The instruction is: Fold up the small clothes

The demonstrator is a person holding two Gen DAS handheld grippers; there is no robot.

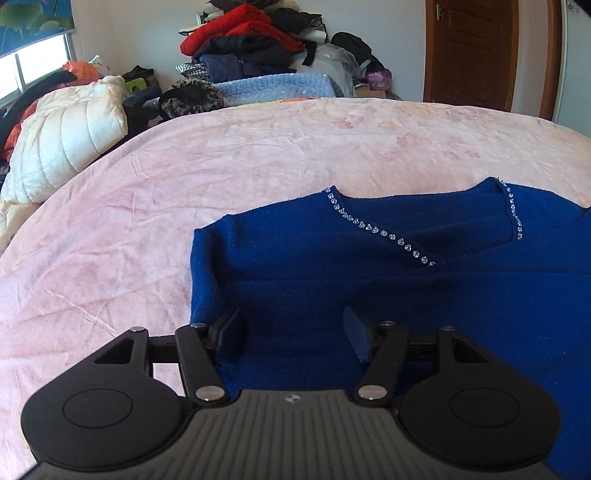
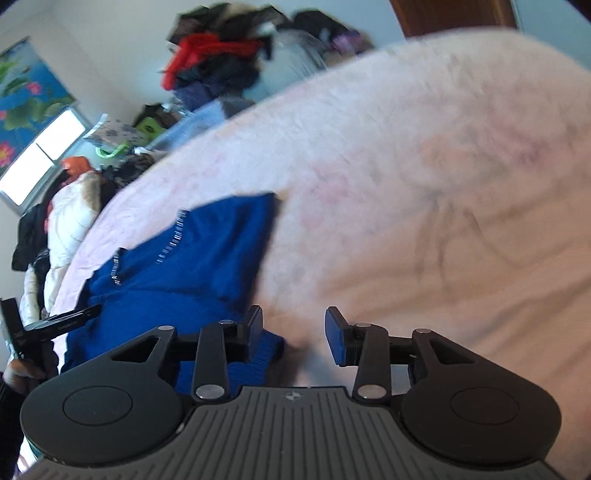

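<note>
Sweater [image 1: 332,280], blue, lies partly folded on bed [image 1: 258,147]. Left tool [image 1: 291,332] hovers over its left edge, jaws apart, empty. Right tool [image 2: 293,332] likewise empty beside the hem. Next: regrasp, fold again.

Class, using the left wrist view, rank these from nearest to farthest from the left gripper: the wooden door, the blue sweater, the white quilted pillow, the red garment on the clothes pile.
1. blue sweater: directly under the left gripper, on the pink bedspread.
2. white quilted pillow: off the bed's left edge.
3. red garment: atop the pile beyond the bed.
4. wooden door: back wall, right; not clearly farther than the garment.
</note>
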